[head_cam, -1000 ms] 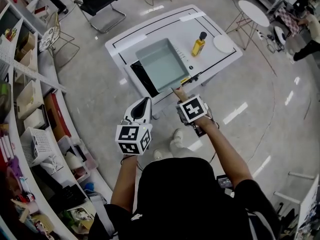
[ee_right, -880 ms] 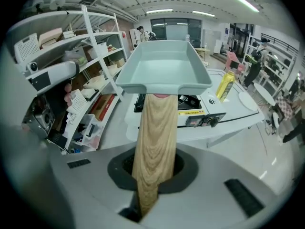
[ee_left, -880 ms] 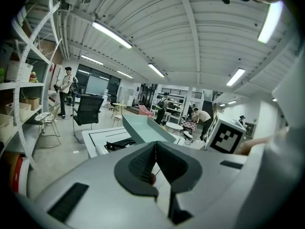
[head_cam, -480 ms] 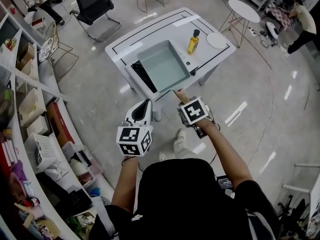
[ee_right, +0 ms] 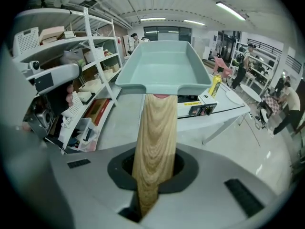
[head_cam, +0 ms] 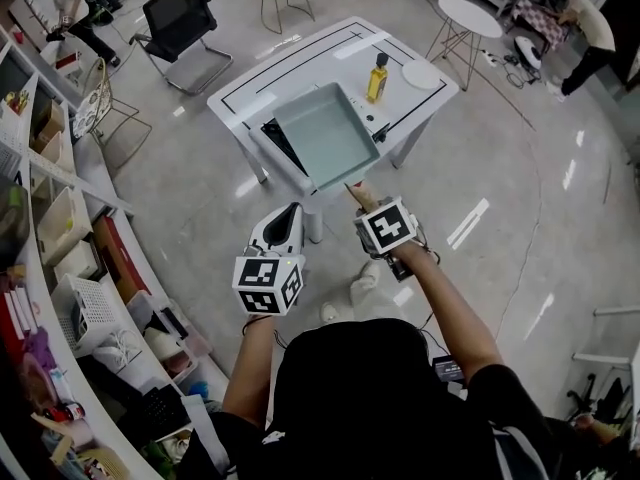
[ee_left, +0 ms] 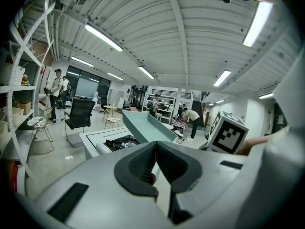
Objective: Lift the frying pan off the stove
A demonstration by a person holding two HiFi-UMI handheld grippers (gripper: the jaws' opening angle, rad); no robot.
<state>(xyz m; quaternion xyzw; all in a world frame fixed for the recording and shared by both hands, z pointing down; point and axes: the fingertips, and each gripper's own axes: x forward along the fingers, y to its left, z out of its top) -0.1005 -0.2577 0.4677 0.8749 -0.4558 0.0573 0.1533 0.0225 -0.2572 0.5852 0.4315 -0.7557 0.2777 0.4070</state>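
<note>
A rectangular teal frying pan (head_cam: 325, 133) with a wooden handle (head_cam: 357, 192) hangs in the air above the portable stove (head_cam: 276, 144) on the white table (head_cam: 300, 56). My right gripper (head_cam: 366, 208) is shut on the handle's end. The right gripper view looks along the handle (ee_right: 155, 137) into the pan (ee_right: 164, 63), with the stove (ee_right: 200, 106) below and behind it. My left gripper (head_cam: 288, 215) hovers left of the handle, shut and holding nothing. In the left gripper view, my left gripper (ee_left: 155, 149) has its pads together, and beyond it are the pan (ee_left: 143, 125) and the stove (ee_left: 119, 142).
A yellow oil bottle (head_cam: 377, 76) and a white plate (head_cam: 420, 73) stand on the table's far right. Curved shelving (head_cam: 60, 228) full of boxes runs along the left. A black chair (head_cam: 180, 13) and a round side table (head_cam: 470, 13) stand beyond. People are at the room's edges.
The pan now covers more of the stove and table than a second ago, so it seems to have risen slightly. Both grippers keep their places and states.
</note>
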